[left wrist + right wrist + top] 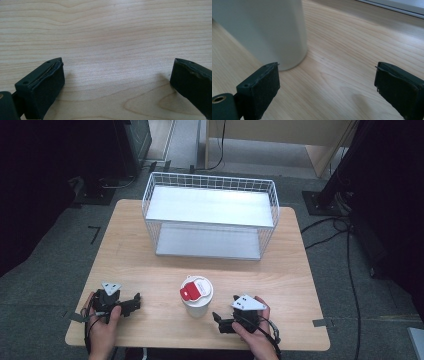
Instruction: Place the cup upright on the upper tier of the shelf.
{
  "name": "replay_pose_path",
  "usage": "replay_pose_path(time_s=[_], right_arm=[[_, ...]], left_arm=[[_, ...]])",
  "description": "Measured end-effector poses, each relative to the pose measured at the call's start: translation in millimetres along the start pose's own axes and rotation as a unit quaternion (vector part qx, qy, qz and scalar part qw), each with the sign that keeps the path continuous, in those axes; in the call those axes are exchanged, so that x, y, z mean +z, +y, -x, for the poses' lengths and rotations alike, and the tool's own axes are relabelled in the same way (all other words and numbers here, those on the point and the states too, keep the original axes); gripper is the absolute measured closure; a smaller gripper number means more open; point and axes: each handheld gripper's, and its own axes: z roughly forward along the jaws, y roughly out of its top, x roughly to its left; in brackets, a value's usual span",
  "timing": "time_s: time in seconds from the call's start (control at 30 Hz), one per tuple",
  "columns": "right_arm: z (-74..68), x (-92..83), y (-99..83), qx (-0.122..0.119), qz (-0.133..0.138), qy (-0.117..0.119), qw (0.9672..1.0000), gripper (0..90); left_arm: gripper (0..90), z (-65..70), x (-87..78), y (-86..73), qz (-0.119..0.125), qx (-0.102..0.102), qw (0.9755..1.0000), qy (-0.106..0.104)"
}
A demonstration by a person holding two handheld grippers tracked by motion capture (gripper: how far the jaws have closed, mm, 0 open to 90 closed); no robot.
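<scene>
The white cup with a red-and-white lid sits upright between both tongs, just left of the right tongs and a bit further right of the left tongs. Both tongs are spread wide, gripping nothing, resting low on the tabletop. Beyond the cup there's a white wire rack, nothing blocking the way.

Cup on table, before wire rack; left hand-held gripper left of cup; right hand-held gripper right.
</scene>
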Motion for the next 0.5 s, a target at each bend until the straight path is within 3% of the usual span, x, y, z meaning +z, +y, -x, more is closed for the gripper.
replay_pose_path(time_s=[0.23,0.37,0.5], right_arm=[[-13.4,7.7,5.1,0.000,0.015,0.027,0.9995,6.1],[-22.9,12.2,7.7,-0.017,0.015,0.042,0.9989,6.2],[-29.1,13.9,9.2,-0.020,0.019,0.052,0.9983,6.6]], left_arm=[[0.0,0.0,0.0,0.0,0.000,0.000,1.0000,0.000],[0.0,0.0,0.0,0.0,0.000,0.000,1.0000,0.000],[0.0,0.0,0.0,0.0,0.000,0.000,1.0000,0.000]])
